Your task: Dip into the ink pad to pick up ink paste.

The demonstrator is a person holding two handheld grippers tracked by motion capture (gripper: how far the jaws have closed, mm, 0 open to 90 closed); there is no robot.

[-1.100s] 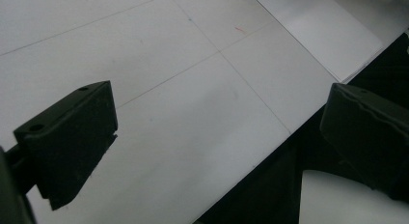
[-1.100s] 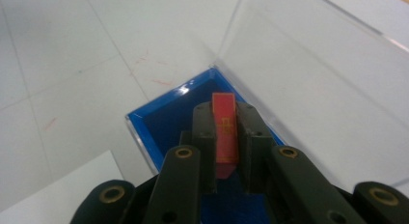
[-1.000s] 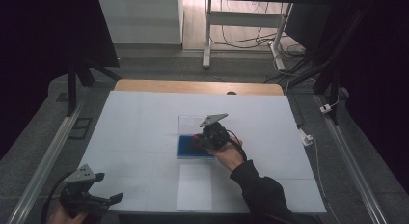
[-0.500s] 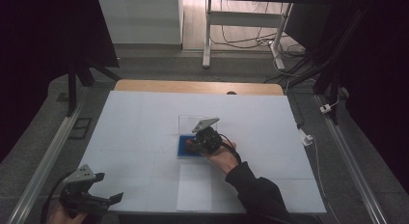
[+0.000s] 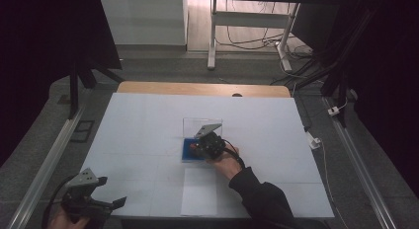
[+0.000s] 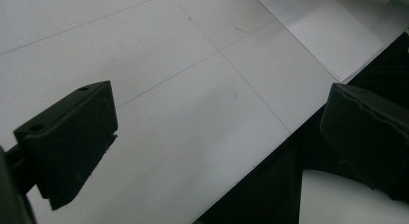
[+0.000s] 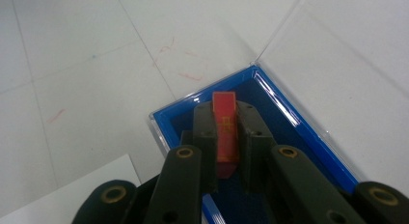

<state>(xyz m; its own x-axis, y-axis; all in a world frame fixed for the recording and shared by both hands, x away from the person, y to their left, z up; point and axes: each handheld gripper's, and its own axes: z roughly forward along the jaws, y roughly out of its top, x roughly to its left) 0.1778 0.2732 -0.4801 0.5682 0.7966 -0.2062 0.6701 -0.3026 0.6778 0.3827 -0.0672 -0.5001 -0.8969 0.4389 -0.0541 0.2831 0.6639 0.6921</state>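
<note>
Over at the near left corner of the desk [image 5: 148, 120] the left gripper [image 5: 106, 202] hangs just off the edge, its jaws standing wide apart with nothing between them; its own view looks down on bare white sheeting and the dark drop past the desk edge. It is well apart from the work, so I would not count on it for the next move.

Moving right, a loose sheet of white paper [image 5: 200, 192] lies at the near edge, and just beyond it sits the shallow blue tray [image 7: 284, 118] with a clear lid [image 5: 197, 125] standing up at its far side.

The right gripper [image 7: 225, 137] reaches in from the near side, low over the tray, and its jaws are clamped on a small red block [image 7: 224, 127]. The block's long axis runs straight along the jaws, pointing away from the hand toward the tray's far corner, with its far end poking out past the jaw tips. It hangs inside the tray's blue rim, close to the floor; whether it touches the bottom I cannot tell.

So the block lies dead ahead of the right hand and in line with it, and to my eye any coming lift or set-down turns on keeping that end clear of the tray's far wall
</note>
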